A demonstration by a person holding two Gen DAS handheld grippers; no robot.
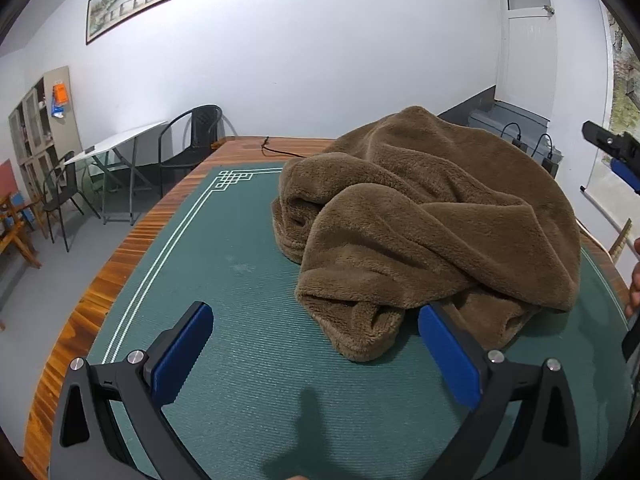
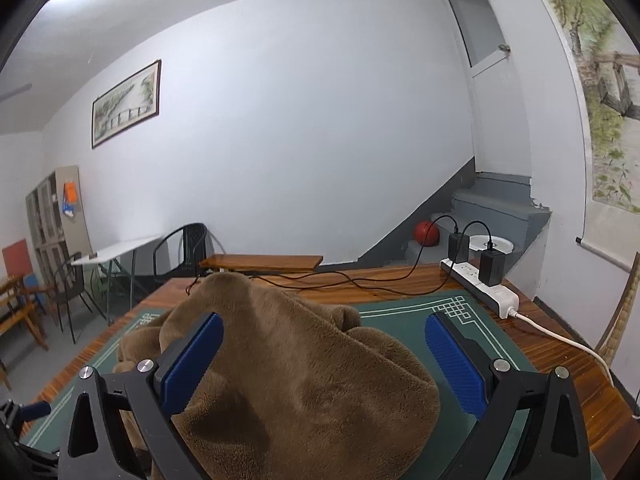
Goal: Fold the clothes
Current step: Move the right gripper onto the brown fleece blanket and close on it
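A brown fleece garment (image 1: 432, 216) lies bunched in a heap on the green mat (image 1: 224, 264). My left gripper (image 1: 316, 332) is open just above the mat, its right blue pad (image 1: 448, 356) beside the heap's near edge, nothing between the fingers. In the right wrist view the same brown garment (image 2: 304, 372) bulges up between the fingers of my right gripper (image 2: 324, 344), which is open and hovers over the pile. The right gripper also shows in the left wrist view at the far right edge (image 1: 612, 152).
A wooden table (image 2: 400, 280) carries the mat. A white power strip (image 2: 484, 284) with two black chargers and cables lies at its far right. Black chairs (image 1: 192, 136) and a folding table (image 1: 116, 144) stand on the left. A person's hand (image 1: 634, 280) shows at the right edge.
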